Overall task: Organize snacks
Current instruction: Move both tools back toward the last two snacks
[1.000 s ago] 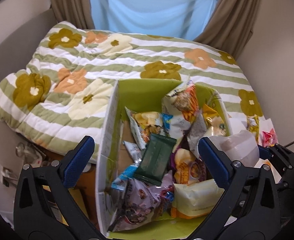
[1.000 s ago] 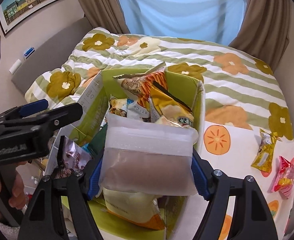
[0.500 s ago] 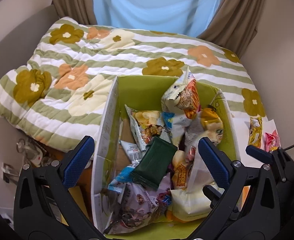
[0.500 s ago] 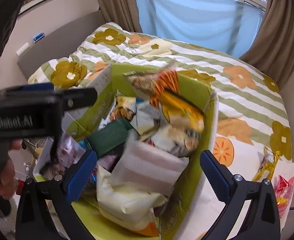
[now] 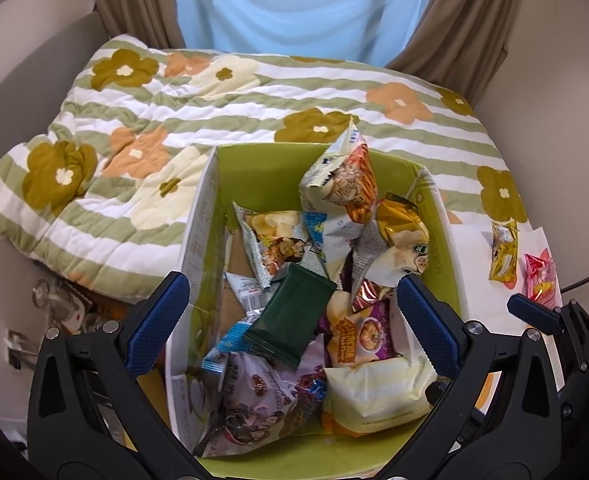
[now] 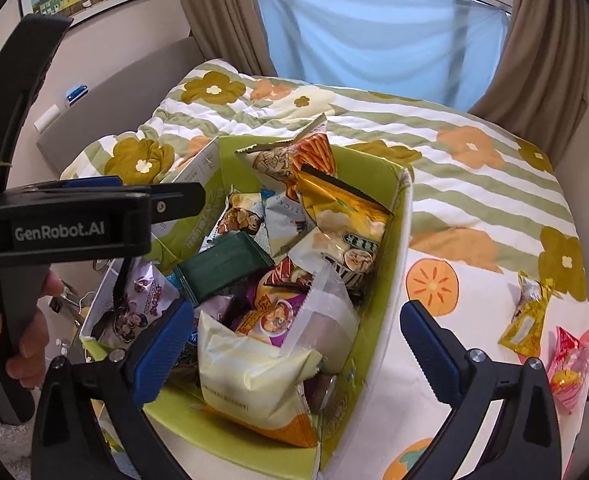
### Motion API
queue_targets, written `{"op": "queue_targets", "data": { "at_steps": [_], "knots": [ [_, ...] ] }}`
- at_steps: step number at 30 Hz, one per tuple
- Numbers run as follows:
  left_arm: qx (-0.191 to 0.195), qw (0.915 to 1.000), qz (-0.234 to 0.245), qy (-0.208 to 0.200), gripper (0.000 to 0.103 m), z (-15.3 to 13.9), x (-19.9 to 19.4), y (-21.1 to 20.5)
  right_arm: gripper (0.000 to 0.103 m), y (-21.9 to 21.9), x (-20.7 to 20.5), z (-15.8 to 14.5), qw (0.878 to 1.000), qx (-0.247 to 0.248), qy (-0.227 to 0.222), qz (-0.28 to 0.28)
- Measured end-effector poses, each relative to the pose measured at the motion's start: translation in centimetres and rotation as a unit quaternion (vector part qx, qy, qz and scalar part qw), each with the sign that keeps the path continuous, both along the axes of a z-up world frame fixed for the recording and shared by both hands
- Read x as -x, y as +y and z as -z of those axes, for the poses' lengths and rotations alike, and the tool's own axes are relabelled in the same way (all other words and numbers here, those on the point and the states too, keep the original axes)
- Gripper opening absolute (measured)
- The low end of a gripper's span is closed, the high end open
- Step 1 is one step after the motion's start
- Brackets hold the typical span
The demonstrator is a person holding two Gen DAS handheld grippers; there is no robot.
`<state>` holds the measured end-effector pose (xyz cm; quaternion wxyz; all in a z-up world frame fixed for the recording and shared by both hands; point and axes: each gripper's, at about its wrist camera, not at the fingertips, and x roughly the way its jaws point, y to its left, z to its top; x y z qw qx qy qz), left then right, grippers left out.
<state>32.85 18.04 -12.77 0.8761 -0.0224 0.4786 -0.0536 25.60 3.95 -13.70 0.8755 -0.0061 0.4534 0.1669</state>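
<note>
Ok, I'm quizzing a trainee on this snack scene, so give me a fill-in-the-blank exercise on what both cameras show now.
1. The box holding the snacks is ____ inside.
2. The right gripper is open and holds ____.
3. The dark green packet lies ____ the box.
4. Outside the box lie a pink snack and a ____ snack.

Missing words: green; nothing; inside; yellow
</note>
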Motion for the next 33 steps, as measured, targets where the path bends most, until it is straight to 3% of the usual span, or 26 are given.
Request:
{"op": "queue_targets", "data": {
  "at_steps": [8,15,25,33],
  "knots": [
    [-0.014,0.9998,0.015,-0.007,0.103,-1.0,0.7,-2.1,0.103,-2.1,1.3,-0.8,0.999,-0.019,-0.001,0.026],
    [-0.011,0.9997,0.006,-0.021,0.103,-2.3,1.5,-6.3,0.103,-6.8,2.6,-2.0,0.998,-0.031,-0.026,0.038],
    [0.005,0.9994,0.009,-0.032,0.103,-2.9,2.3,-18.6,0.103,-18.1,4.1,-2.4,0.998,-0.028,-0.047,0.039],
    [0.018,0.9985,0.052,0.004,0.103,0.8,1.0,-29.5,0.103,-28.3,4.6,-1.0,0.994,-0.002,-0.052,0.093]
  ]
}}
